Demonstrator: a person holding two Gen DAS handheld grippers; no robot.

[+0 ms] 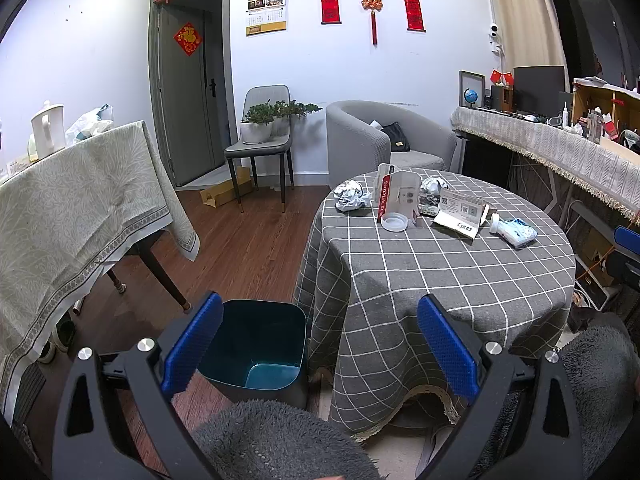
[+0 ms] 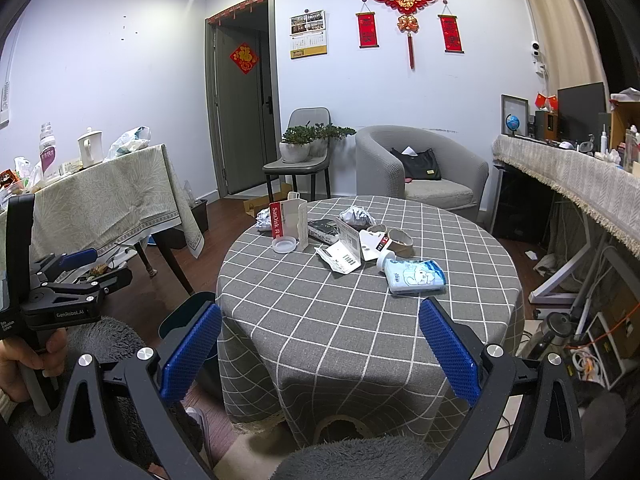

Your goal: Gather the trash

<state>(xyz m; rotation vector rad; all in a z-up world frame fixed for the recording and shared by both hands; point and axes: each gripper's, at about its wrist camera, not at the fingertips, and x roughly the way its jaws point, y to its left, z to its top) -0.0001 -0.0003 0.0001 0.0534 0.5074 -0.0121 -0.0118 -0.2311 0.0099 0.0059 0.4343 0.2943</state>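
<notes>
- The left tongs (image 1: 318, 344) stand wide apart with nothing between the blue pads, held low above the dark teal square plastic bin (image 1: 256, 344) that sits on the wooden floor just beside the round table's hanging cloth.
- The right tongs (image 2: 320, 350) are likewise spread apart and hold nothing, pointed at the near edge of the round table covered in grey checked cloth (image 2: 360, 300).
- In the right wrist view the left tongs show from the side at far left, gripped in a hand (image 2: 24, 356).
- The trash lies toward the far half of the table, well apart from both tongs:
- a crumpled silver foil ball (image 1: 352, 197) at the far left edge;
- a second crumpled foil ball (image 2: 356, 216) further back;
- an upright red-and-white SanDisk card package (image 2: 286, 220), with a clear round plastic lid (image 2: 285, 245) touching its base;
- torn white cardboard packaging (image 2: 342, 254) lying flat near the middle;
- a white and light blue soft tissue pack (image 2: 416, 276) nearest the right tongs, with a small white bottle (image 2: 382, 261) touching its left end.
- The bin's inside shows only its pale blue bottom.
</notes>
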